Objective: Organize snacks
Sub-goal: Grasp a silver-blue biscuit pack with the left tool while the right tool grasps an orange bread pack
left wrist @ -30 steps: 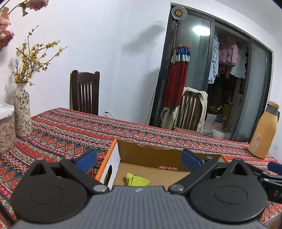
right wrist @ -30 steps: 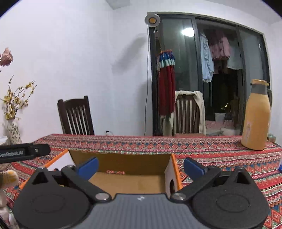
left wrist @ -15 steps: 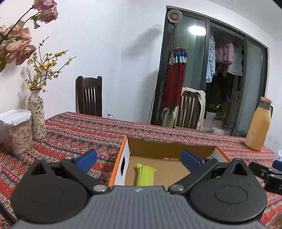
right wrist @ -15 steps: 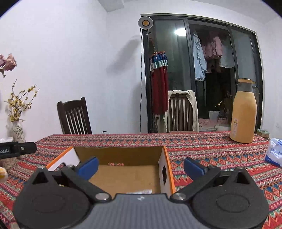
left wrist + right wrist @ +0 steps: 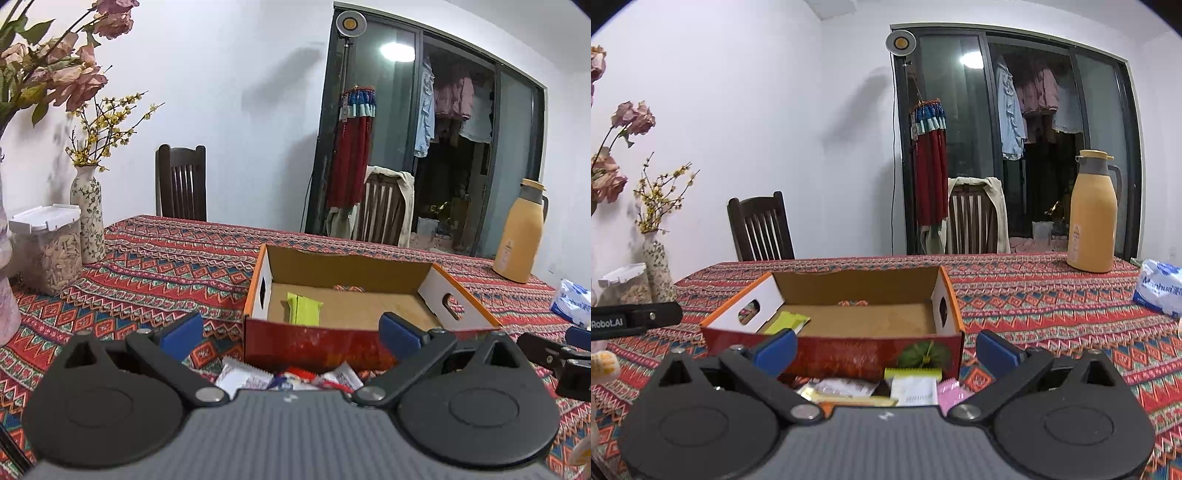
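Both the left gripper [image 5: 291, 330] and the right gripper [image 5: 886, 349] hang at the bottom of their frames with jaws spread wide and nothing between them. At mid-frame the open cardboard box [image 5: 345, 338] sits on the patterned worktop [image 5: 155, 273], a green snack packet [image 5: 303, 309] lying at its left end. Loose snack packets [image 5: 875, 389] lie just in front of the box's near wall.
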A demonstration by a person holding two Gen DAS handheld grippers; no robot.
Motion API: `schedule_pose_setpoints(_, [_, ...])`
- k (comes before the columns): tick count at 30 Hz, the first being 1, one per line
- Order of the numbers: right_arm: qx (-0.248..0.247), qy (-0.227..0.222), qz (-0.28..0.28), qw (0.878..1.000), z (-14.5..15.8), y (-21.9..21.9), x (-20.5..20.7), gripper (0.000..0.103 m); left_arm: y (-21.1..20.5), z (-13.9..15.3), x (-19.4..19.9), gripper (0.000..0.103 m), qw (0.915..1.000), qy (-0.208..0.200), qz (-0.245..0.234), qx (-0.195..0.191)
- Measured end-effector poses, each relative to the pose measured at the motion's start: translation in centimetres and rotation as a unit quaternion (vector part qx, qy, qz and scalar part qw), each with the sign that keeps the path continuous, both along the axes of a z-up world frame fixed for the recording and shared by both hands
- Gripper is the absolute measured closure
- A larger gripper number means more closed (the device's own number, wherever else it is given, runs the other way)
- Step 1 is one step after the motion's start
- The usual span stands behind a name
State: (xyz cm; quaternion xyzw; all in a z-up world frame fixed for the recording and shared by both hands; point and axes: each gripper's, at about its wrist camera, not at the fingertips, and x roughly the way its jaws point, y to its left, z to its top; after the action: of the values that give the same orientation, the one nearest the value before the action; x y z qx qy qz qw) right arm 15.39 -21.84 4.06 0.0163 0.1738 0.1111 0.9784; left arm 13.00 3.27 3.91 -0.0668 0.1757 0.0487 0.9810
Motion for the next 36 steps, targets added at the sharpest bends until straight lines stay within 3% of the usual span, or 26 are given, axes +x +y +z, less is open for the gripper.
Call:
schedule_pose_setpoints(12, [0.003,0.022,-0.004,1.000,-1.3,0.0,-4.6,0.000,0.5,-1.4,-4.1,0.000,0.9998,0.012,-0.009,-0.008])
schedule_pose_setpoints(20, [-0.013,0.032,-0.003,0.999,-1.7,1.6,-6.6,0.008,1.9,-2.2,-6.0,0.000,0.9997,0.018,-0.011,-0.013])
schedule_pose_setpoints(26, [-0.023,0.067,0.018,0.997,-2.6,4.0,-5.0,0.008,3.5,-2.5,-6.2,0.000,0.9995,0.020,0.002,-0.022])
schedule_pose_setpoints(31, [-0.007,0.115,-0.014,0.993,-4.4,4.9,-2.2,0.008,4.6,-3.0,-5.9,0.000,0.9992,0.026,0.004,-0.032])
schedule_pose_setpoints(36, [-0.028,0.113,-0.017,0.993,-5.0,6.4,-1.8,0.011,5.5,-3.8,-5.5,0.000,0.9985,0.036,0.006,-0.041])
